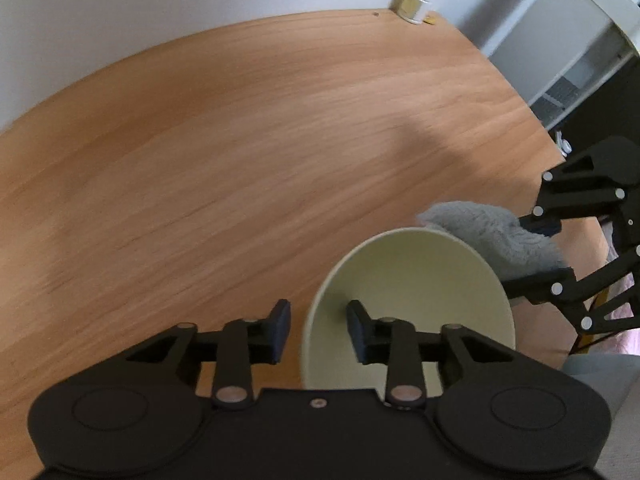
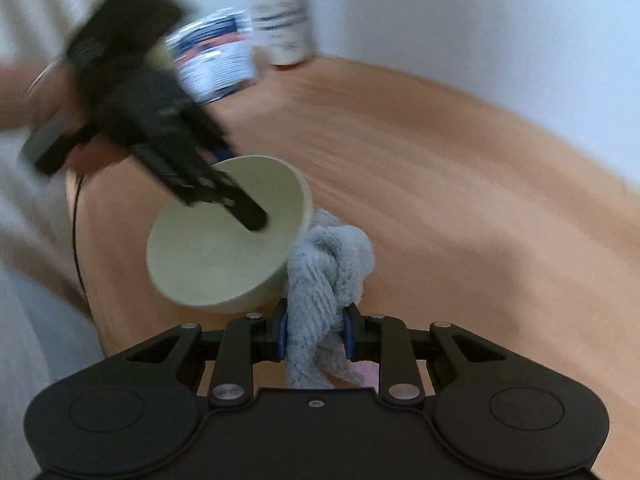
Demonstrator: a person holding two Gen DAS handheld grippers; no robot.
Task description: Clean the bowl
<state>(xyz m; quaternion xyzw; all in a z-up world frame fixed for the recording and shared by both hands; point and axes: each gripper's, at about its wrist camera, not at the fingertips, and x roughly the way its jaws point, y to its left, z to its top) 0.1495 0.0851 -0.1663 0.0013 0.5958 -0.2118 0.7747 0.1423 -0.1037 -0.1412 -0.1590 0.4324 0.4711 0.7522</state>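
A pale green bowl [image 1: 408, 304] is tilted above the wooden table [image 1: 240, 160]. My left gripper [image 1: 318, 330] straddles its rim, one finger inside and one outside; the jaws stand apart with a gap at the rim, and the bowl hangs from them. In the right wrist view the bowl [image 2: 224, 248] shows with the left gripper's finger [image 2: 248, 212] inside it. My right gripper [image 2: 314, 336] is shut on a grey fluffy cloth [image 2: 328, 272], which touches the bowl's outer wall. The cloth [image 1: 496, 236] also shows in the left wrist view, behind the bowl.
A small white-lidded jar [image 1: 416, 0] stands at the table's far corner. A white tub with a red lid [image 2: 280, 12] and a blue-and-white packet [image 2: 216, 56] stand by the wall. A white shelf [image 1: 580, 48] is off the table's right edge.
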